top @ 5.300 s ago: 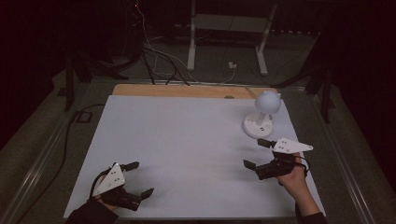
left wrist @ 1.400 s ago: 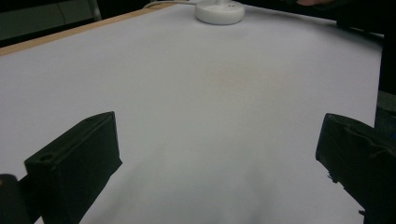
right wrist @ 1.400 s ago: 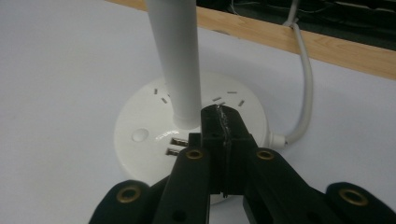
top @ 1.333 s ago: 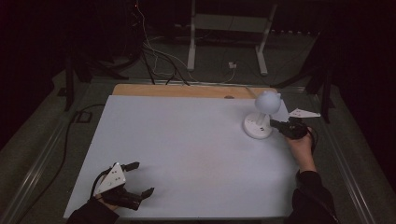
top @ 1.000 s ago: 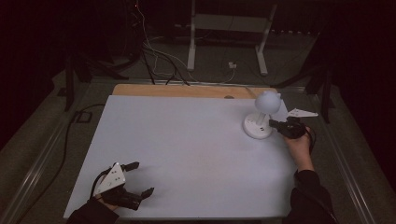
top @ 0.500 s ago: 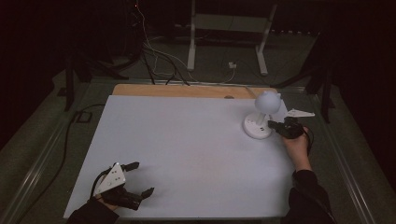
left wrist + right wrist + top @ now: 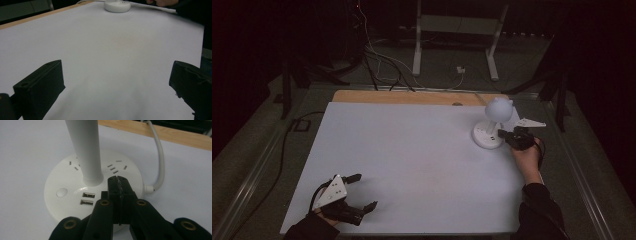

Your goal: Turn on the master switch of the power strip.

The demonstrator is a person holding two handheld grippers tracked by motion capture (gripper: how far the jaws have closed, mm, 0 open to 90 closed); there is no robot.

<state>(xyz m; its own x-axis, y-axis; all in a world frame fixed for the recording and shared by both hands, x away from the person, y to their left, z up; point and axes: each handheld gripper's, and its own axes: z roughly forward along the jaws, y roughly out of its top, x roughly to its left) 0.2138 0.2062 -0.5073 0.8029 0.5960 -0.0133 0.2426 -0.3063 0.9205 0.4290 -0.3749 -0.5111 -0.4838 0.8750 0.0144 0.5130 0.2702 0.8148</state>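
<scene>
White sheet spread over the counter, bare wood showing along the far edge. Small white lamp at the far right of the sheet: round base flat on the surface, upright stem rising from its middle, rounded head on top. On the base, slot openings, two USB ports and a round button facing the right gripper view; white cord leaving the base's side and curving off toward the wooden edge. Right gripper held by the right hand just beside the lamp, fingers pressed flat together with nothing between, tips over the top of the base just beside the stem; touching the base or hovering, cannot tell. Left gripper near the front left corner of the sheet, well apart from the lamp, held low over the sheet, fingers spread wide and empty. In the left gripper view, lamp base far off at the top edge. Beyond the counter, dark floor with cables and a white stand.
</scene>
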